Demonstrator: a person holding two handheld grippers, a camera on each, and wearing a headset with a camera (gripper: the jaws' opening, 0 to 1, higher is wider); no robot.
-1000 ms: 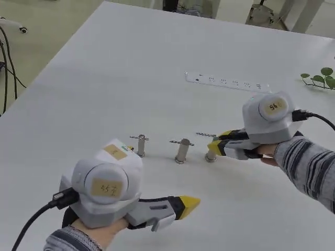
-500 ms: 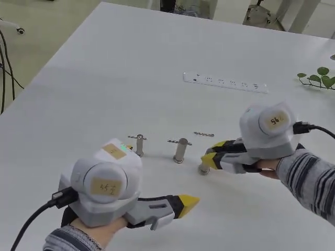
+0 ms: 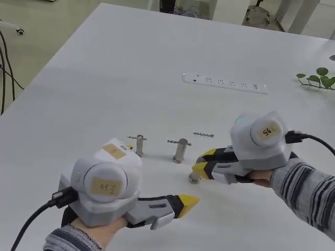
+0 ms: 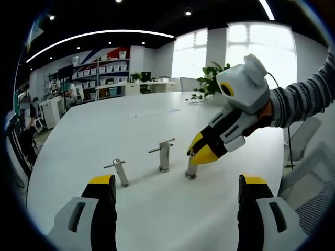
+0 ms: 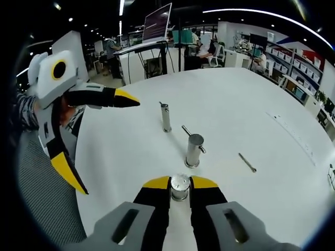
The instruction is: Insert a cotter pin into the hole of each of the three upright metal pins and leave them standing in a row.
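Note:
Two upright metal pins (image 3: 139, 145) (image 3: 180, 150) stand side by side on the white table, each with a cotter pin through its top. A third metal pin (image 3: 194, 178) stands nearer to me, out of their line, with my right gripper (image 3: 201, 167) shut on its upper part. The right gripper view has this pin (image 5: 180, 186) between its jaws, its top bare. A loose cotter pin (image 3: 203, 135) lies flat behind it. My left gripper (image 3: 180, 205) hovers open at the near left, holding nothing, and looks at all three pins (image 4: 165, 156).
A white power strip (image 3: 225, 82) lies farther back on the table (image 3: 131, 68). Green plant leaves (image 3: 316, 77) reach in at the right edge. The table's left edge drops to the floor with cables.
My right gripper has pulled the third metal pin toward me and a little left, out of the row. The loose cotter pin stayed on the table. The left gripper has held still.

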